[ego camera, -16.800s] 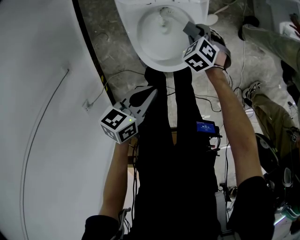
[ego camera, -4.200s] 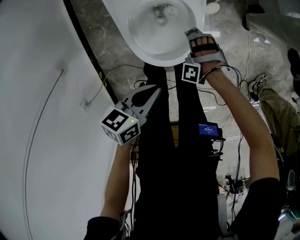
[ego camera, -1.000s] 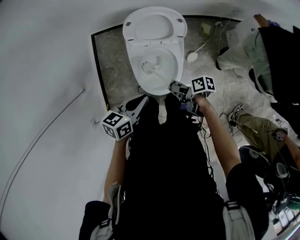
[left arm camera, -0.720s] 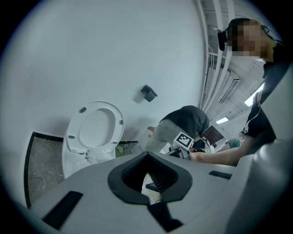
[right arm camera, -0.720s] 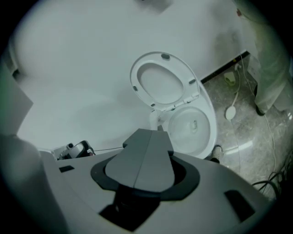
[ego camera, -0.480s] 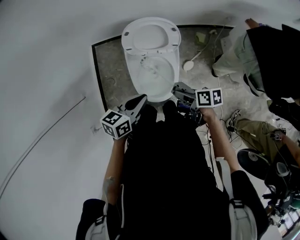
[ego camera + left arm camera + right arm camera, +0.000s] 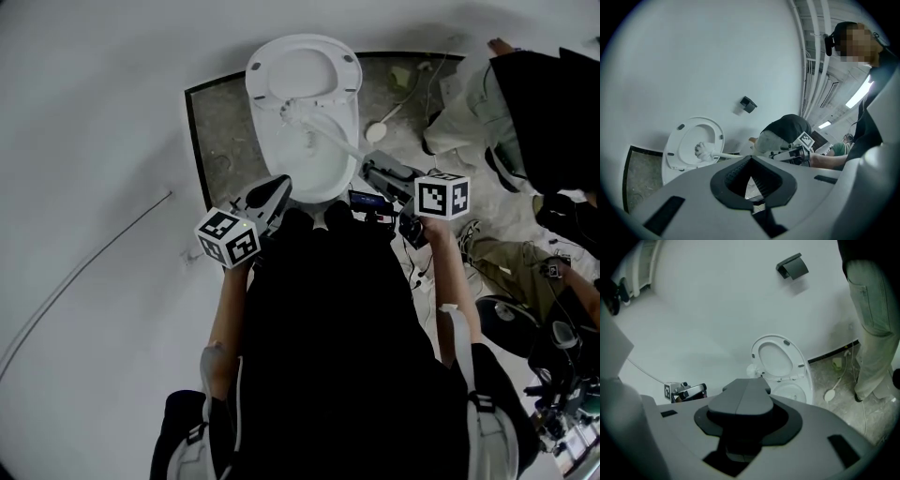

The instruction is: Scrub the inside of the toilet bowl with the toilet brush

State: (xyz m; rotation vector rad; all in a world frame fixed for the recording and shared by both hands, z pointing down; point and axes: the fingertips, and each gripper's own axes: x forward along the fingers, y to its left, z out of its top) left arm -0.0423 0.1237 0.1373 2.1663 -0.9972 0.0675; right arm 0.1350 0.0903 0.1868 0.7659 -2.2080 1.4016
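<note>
- Since its seat (image 7: pixel 302 67) is raised, the toilet bowl (image 7: pixel 267 150) lies open for scrubbing.
- Toilet brush (image 7: pixel 701 150): above the bowl, not in it, roughly level, head toward the seat.
- Right claw (image 7: pixel 373 167): clamped on the handle's end, for reach, I judge.
- Left claw (image 7: pixel 277 185): slightly parted, empty, near the bowl's front.

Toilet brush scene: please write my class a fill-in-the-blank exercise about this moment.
1. The toilet brush is clamped by the gripper in the person's ___ hand.
2. The left gripper holds ___ between its fingers.
3. The toilet seat is ___, leaving the bowl uncovered.
Missing words: right; nothing; raised.
</note>
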